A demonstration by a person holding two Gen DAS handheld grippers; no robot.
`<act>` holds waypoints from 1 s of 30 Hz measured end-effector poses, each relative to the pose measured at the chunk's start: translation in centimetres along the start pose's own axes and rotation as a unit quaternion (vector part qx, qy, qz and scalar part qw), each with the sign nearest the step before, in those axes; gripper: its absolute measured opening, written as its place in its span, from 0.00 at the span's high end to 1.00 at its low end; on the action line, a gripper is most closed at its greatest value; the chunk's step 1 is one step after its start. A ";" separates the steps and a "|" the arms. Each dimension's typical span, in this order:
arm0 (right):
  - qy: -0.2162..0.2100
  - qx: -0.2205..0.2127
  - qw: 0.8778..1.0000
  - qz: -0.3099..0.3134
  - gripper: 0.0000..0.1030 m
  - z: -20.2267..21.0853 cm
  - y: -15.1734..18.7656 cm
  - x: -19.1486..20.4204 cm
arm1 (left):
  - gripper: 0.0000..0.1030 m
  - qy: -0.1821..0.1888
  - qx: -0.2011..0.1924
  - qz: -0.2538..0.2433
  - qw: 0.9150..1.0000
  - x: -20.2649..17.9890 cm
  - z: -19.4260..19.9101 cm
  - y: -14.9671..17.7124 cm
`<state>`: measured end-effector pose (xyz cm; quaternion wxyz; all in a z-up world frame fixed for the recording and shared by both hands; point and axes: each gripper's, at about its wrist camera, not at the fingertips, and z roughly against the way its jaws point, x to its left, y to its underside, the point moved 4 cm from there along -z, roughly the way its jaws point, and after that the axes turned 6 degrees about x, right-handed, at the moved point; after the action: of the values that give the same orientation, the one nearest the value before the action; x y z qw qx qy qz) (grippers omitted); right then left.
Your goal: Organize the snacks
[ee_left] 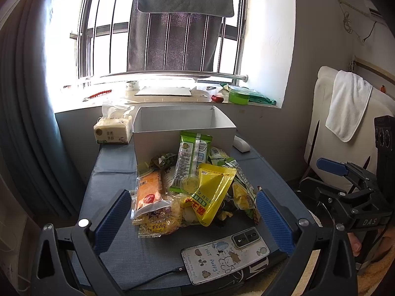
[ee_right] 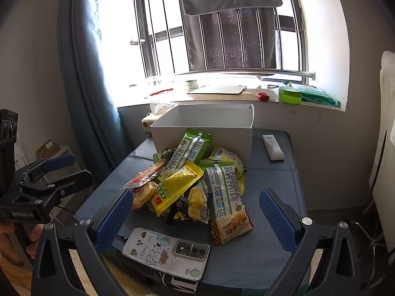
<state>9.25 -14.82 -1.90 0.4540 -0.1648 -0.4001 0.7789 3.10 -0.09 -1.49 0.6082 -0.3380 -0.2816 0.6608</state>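
Tongs (ee_left: pixel 193 218) wide apart; crinkly snack packs (ee_left: pixel 197 187) piled, yellow/green.

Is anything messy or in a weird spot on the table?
Yes. The snack packets lie in a jumbled heap in front of the white box, none visibly inside it. A phone lies face down near the front edge, plugged into a cable, close to the heap.

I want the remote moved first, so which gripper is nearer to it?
Right. The right gripper hovers open at the table's near edge, the remote ahead on its right. The left gripper sits further left, open, facing the snack pile.
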 end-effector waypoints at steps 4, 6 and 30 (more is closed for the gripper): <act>0.000 0.000 1.000 0.000 0.00 0.0 0.0 0.0 | 0.00 0.000 0.000 0.001 1.000 0.0 0.0 0.0; -0.001 0.000 1.000 0.000 0.00 0.0 0.0 0.1 | 0.00 0.000 0.000 0.001 1.000 0.0 0.0 0.0; 0.000 0.002 1.000 -0.003 0.00 0.0 0.2 -0.2 | 0.00 0.005 0.030 -0.034 0.999 -0.6 -2.3 0.5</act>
<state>9.23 -15.10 -2.10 0.4564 -0.1630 -0.3990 0.7784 4.64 -0.78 -3.28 0.6414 -0.3137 -0.2699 0.6460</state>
